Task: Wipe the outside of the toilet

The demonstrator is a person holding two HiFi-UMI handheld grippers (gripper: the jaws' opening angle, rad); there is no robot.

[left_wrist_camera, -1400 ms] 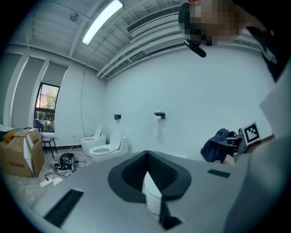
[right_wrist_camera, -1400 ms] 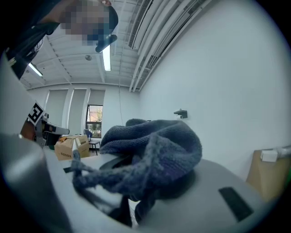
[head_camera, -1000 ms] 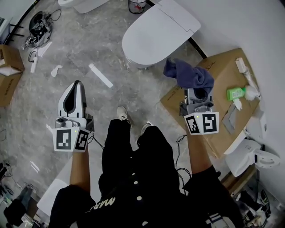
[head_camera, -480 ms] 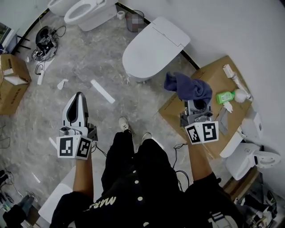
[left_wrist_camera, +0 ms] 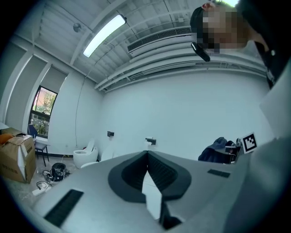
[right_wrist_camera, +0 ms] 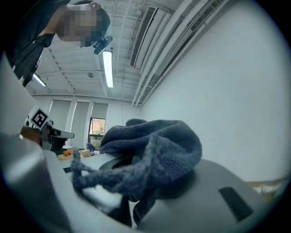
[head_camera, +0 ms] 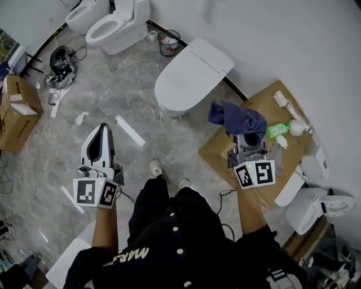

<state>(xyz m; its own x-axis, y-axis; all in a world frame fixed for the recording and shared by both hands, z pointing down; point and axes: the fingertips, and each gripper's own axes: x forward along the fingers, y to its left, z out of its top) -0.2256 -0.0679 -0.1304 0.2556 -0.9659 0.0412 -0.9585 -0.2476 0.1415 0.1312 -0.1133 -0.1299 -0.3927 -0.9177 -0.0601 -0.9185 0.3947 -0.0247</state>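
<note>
White toilet (head_camera: 189, 76), lid down; right gripper (head_camera: 247, 142) clamps a bunched blue cloth (head_camera: 237, 118), left gripper (head_camera: 101, 130) closed, empty

Four toilets (head_camera: 192, 76) (head_camera: 115, 28) (head_camera: 82, 12) (head_camera: 313, 206), two cardboard boxes (head_camera: 17, 115) (head_camera: 256, 104), two grippers (head_camera: 102, 128) (head_camera: 248, 140), one blue cloth (head_camera: 237, 119), one green bottle (head_camera: 276, 130) and one wastebasket (head_camera: 169, 44) are showing.

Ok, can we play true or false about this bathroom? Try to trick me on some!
1. The right gripper holds a blue cloth. True.
2. The nearest toilet has its lid up. False: the lid is down.
3. The left gripper holds a sponge. False: it is closed on nothing.
4. A green bottle lies on the cardboard box. True.
</note>
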